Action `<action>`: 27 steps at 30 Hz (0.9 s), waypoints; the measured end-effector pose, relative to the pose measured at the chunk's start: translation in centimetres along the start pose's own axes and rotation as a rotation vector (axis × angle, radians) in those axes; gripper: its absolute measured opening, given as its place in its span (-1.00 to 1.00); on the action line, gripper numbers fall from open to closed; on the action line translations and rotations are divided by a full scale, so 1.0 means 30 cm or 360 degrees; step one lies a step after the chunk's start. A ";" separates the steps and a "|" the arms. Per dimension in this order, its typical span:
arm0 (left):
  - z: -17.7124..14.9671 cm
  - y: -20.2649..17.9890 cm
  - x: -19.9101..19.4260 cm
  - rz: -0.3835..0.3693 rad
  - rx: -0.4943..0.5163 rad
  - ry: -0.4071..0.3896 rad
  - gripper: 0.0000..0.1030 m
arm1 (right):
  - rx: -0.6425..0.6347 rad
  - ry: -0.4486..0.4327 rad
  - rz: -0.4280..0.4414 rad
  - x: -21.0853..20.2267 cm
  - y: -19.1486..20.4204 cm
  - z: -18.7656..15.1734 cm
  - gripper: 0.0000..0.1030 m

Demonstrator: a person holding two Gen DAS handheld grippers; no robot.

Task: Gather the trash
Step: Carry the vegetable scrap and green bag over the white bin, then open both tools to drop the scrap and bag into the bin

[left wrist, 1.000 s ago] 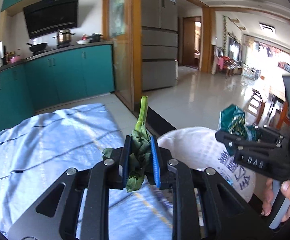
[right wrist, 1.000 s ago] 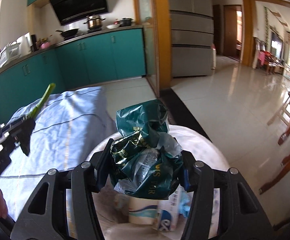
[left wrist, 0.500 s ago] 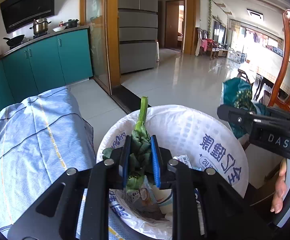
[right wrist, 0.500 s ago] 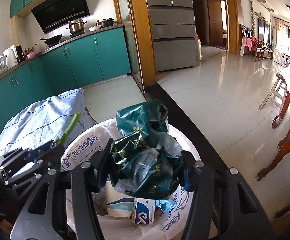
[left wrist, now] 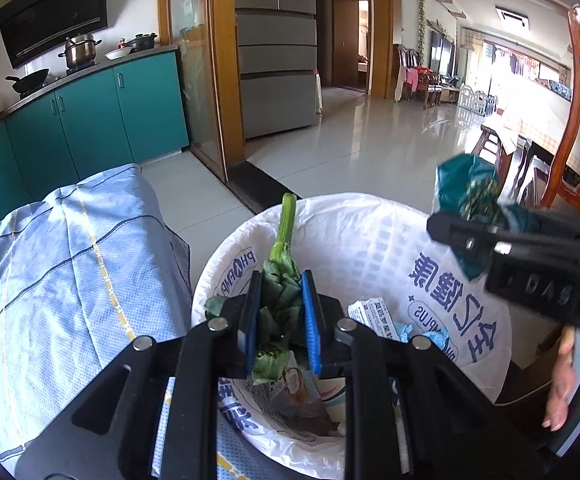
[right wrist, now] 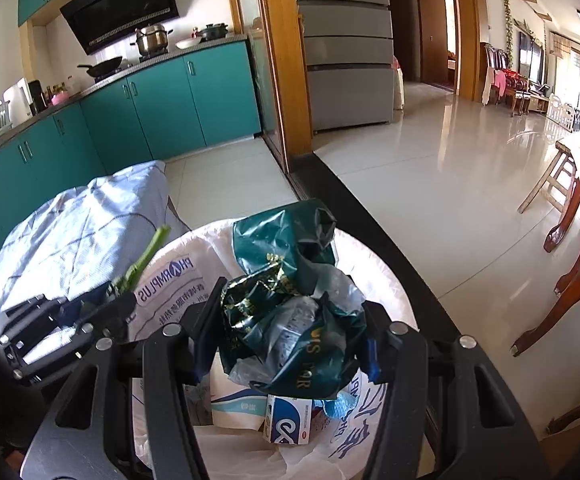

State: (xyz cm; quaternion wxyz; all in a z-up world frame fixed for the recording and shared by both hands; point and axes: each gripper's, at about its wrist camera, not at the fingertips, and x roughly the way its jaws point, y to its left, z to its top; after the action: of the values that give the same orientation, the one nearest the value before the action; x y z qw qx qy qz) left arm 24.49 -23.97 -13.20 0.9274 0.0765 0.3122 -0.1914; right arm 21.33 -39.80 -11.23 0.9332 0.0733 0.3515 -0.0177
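The white bin liner (right wrist: 162, 280) carries "PHARMPLUS" in blue, with Chinese characters beneath and larger ones on its far wall (left wrist: 450, 292). The crumpled dark green plastic bag (right wrist: 290, 320) shows gold letters, "VIS" and "OR" legible. The right gripper's body (left wrist: 538, 284) reads "DAS", upside down.

Left gripper (left wrist: 278, 312): black frame w/ silver screws, blue pads on fingers (left wrist: 310, 320).

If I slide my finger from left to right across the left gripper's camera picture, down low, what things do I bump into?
Blue striped cloth → leafy green vegetable scrap pinched in the left gripper → white-lined trash bin → crumpled green bag in the right gripper → the person's hand.
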 end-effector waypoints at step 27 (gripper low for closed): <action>-0.011 -0.014 0.030 -0.0004 -0.0009 0.0058 -0.49 | -0.0024 0.0046 0.0014 0.029 0.018 -0.018 0.09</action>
State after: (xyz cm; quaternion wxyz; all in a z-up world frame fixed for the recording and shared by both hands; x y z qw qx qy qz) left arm 24.80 -24.56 -14.01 0.9215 0.0770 0.3298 -0.1903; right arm 21.67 -39.18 -12.14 0.9286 0.0679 0.3646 -0.0099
